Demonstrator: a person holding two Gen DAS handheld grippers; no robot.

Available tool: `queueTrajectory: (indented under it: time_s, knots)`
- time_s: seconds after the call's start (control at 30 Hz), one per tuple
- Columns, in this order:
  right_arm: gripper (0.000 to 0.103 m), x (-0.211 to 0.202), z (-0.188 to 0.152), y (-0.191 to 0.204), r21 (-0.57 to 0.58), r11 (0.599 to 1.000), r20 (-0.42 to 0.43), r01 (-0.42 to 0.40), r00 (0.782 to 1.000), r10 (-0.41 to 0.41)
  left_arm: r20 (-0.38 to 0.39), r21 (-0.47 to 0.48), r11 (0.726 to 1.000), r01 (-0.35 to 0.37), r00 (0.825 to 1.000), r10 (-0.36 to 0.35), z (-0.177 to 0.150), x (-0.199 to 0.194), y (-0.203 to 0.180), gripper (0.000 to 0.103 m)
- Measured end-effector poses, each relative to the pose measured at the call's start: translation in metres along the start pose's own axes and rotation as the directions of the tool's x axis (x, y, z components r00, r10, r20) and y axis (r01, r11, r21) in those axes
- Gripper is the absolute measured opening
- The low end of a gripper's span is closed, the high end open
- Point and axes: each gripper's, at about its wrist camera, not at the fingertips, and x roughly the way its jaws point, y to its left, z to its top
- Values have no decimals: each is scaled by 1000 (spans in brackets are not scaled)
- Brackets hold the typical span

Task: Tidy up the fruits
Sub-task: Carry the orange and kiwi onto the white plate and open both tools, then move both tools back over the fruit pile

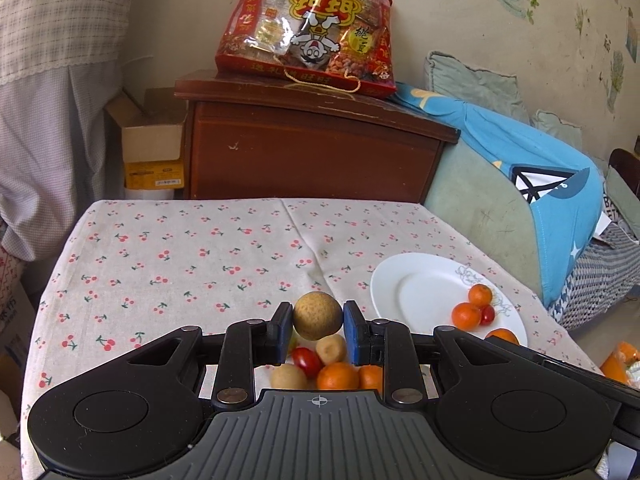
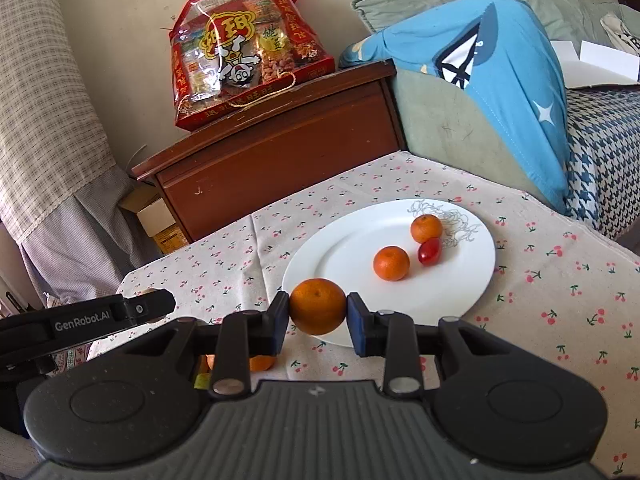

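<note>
Gripping a mandarin [image 2: 318,306] between closed pads, the right gripper [image 2: 318,312] hangs at the white plate [image 2: 340,240]'s near rim, nearer it than the left gripper [image 1: 318,326], which clamps a tan round fruit [image 1: 318,315] above the leftover pile [image 1: 320,364].

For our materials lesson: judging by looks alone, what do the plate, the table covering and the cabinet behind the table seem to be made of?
Plate: probably glazed ceramic; smooth, white, softly shiny, with a grey printed pattern.
Table covering: woven cloth, matt, with fold creases and a cherry print.
Cabinet: dark varnished wood, or a veneer; its top reflects the bag and its edge is chipped.
</note>
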Motion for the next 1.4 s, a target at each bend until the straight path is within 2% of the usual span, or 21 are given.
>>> queueTrajectory:
  time_s: [0.37,0.93,1.03,1.1,1.27,1.4]
  knots:
    - [31,16,-3,-27,90,993,-20,78,997,-76,-47,37,994,107,993,-106,-6,33,-30,25]
    - [34,26,-3,-39,136,985,-23,108,994,-106,-124,82,984,158,981,-147,-17,77,-60,26]
    - [34,25,-2,-39,140,984,-11,112,994,-112,-121,86,982,166,981,-155,-16,76,-61,32]
    - [35,23,0,-40,150,982,0,118,993,-120,-102,87,986,140,986,-130,-14,73,-62,48]
    - [38,18,3,-37,146,983,17,114,993,-118,-67,94,990,105,993,-99,-4,62,-59,68]
    - [40,14,4,-33,137,985,17,106,994,-109,-57,105,991,87,995,-82,1,51,-59,73]
